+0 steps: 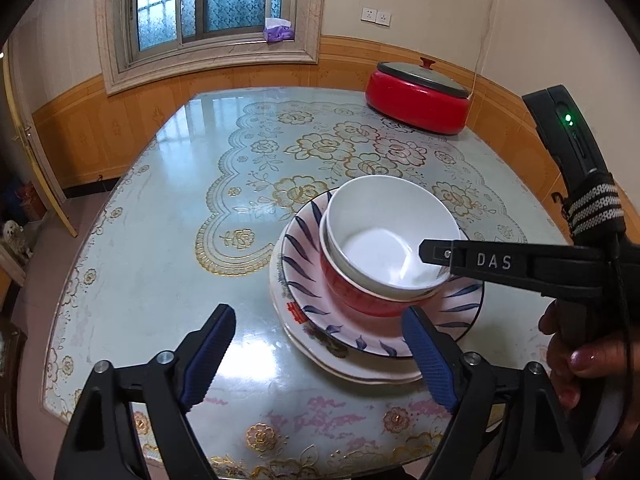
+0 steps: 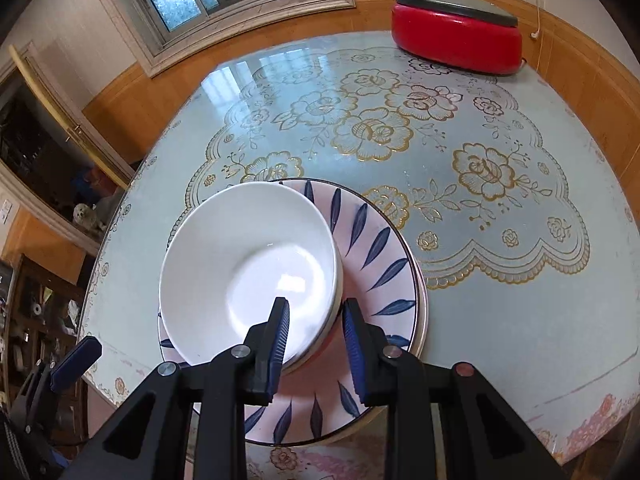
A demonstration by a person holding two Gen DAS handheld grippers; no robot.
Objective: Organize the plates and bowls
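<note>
A white bowl (image 1: 384, 236) sits nested in a red bowl (image 1: 360, 296), on a pink plate with blue leaves (image 1: 312, 280), which lies on a white floral plate (image 1: 320, 354). The stack also shows in the right wrist view: white bowl (image 2: 248, 264), pink plate (image 2: 372, 248). My right gripper (image 2: 314, 340) straddles the white bowl's near rim with one finger inside and one outside, a gap on each side; it shows from the side in the left wrist view (image 1: 436, 254). My left gripper (image 1: 320, 360) is open and empty, just in front of the stack.
A red electric pot with a lid (image 1: 418, 98) stands at the table's far right corner, also in the right wrist view (image 2: 456, 36). The table (image 1: 200, 200) has a glossy floral cover. A window and wooden wall panels lie behind.
</note>
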